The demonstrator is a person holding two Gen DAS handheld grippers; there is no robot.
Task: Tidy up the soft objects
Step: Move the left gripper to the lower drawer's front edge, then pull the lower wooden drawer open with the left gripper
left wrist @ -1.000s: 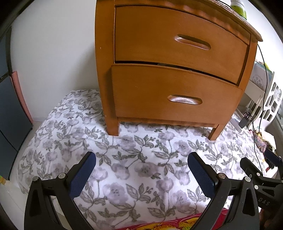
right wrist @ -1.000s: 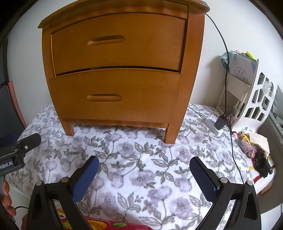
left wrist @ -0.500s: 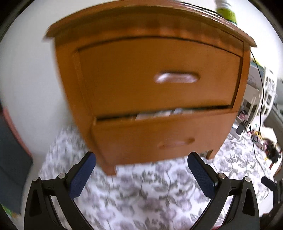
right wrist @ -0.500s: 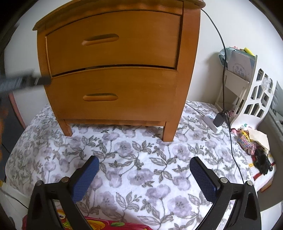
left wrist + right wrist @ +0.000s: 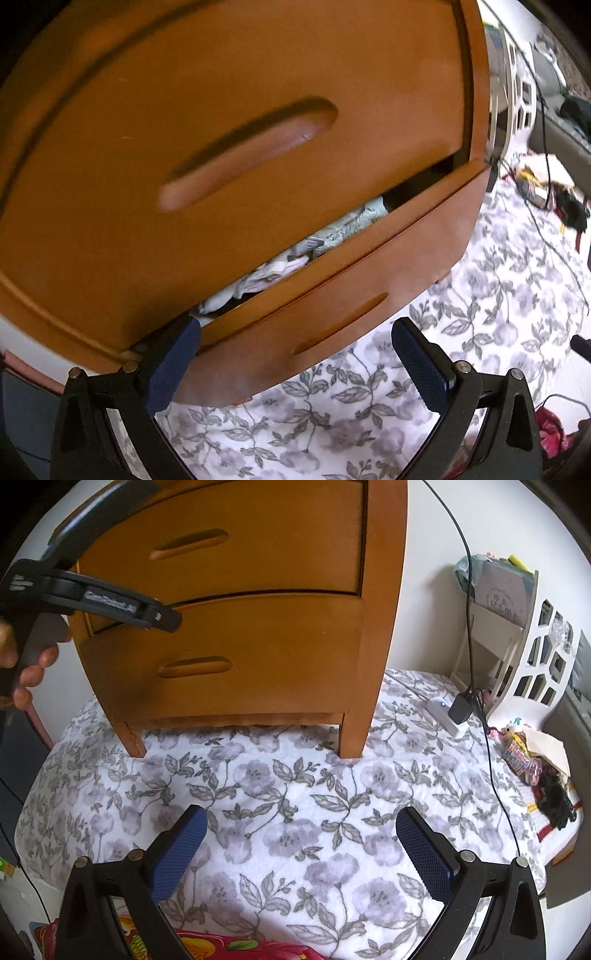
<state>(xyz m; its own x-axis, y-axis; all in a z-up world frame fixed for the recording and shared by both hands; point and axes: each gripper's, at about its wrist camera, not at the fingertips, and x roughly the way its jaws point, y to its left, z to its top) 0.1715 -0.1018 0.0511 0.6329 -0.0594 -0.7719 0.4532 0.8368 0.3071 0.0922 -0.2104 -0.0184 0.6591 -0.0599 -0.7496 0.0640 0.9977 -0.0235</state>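
Note:
A wooden nightstand [image 5: 258,646] with two drawers stands on a floral blanket [image 5: 295,775]. In the left wrist view it fills the frame, tilted and close. Its lower drawer [image 5: 332,288] is slightly ajar, and pale folded clothes [image 5: 332,232] show in the gap under the upper drawer [image 5: 258,92]. My left gripper [image 5: 295,328] is open, its left fingertip [image 5: 184,336] at the left end of that gap. The left gripper's black body [image 5: 92,598] and a hand [image 5: 33,664] appear at the nightstand's left side. My right gripper [image 5: 301,818] hangs open over the blanket, holding nothing.
A red patterned fabric [image 5: 221,945] lies at the near edge below the right gripper. To the right are a white cut-out rack [image 5: 535,646], a power strip with charger [image 5: 447,712], a black cable [image 5: 469,590] and a heap of small items [image 5: 535,764].
My left gripper has risen from low over the blanket and moved in close to the nightstand's drawers, tilting as it went. The right gripper has shifted only slightly.

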